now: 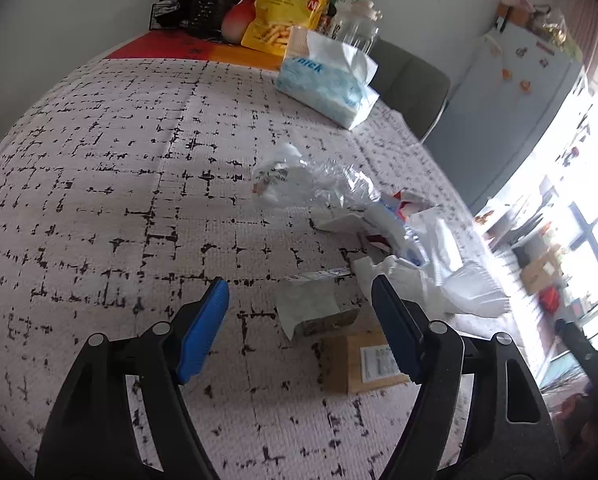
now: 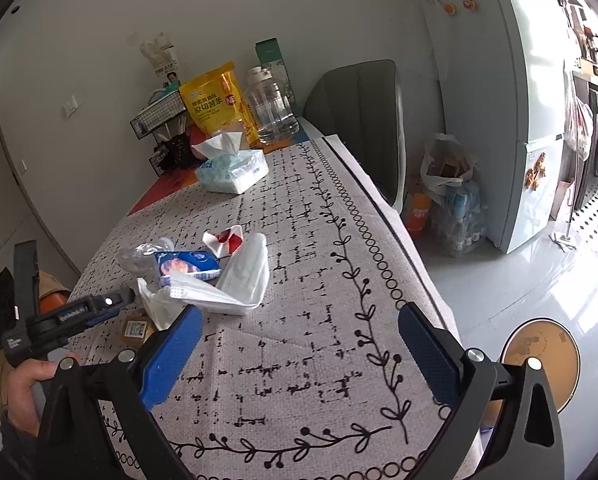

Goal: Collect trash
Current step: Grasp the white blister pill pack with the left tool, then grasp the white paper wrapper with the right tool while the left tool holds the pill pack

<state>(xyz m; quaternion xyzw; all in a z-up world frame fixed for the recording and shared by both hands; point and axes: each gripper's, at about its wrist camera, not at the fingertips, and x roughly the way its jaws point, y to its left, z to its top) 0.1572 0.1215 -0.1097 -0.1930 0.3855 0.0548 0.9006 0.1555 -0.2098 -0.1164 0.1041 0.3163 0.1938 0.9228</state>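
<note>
Clear plastic formed the big water jug [image 2: 269, 109] at the table's far end; whether it held anything could not be told. Beside it stood a yellow snack bag [image 2: 217, 104], and nearer, a tissue pack [image 2: 232, 169] with a white sheet poking from its top. On the floor by the fridge [image 2: 511, 112] a white plastic bag [image 2: 446, 166] held boxes.

Trash lay in a loose pile mid-table on the patterned cloth [image 1: 99, 168]: a crumpled clear wrapper [image 1: 299, 178], a white bag [image 2: 235, 280], a blue packet [image 2: 187, 265] and a red-and-white scrap [image 2: 227, 238]. Only the left wrist view showed clearly the small torn wrapper [image 1: 315, 306] and the cardboard box [image 1: 365, 360] lying just ahead of the left gripper [image 1: 301, 292] — the right view alone showed the floor, the chair [image 2: 359, 120] and the person's hand [image 2: 25, 384].

Both tools hovered low over the cloth, jaws spread wide and gripping nothing; the right gripper [image 2: 299, 328] pointed along the table edge, well apart from the pile.
</note>
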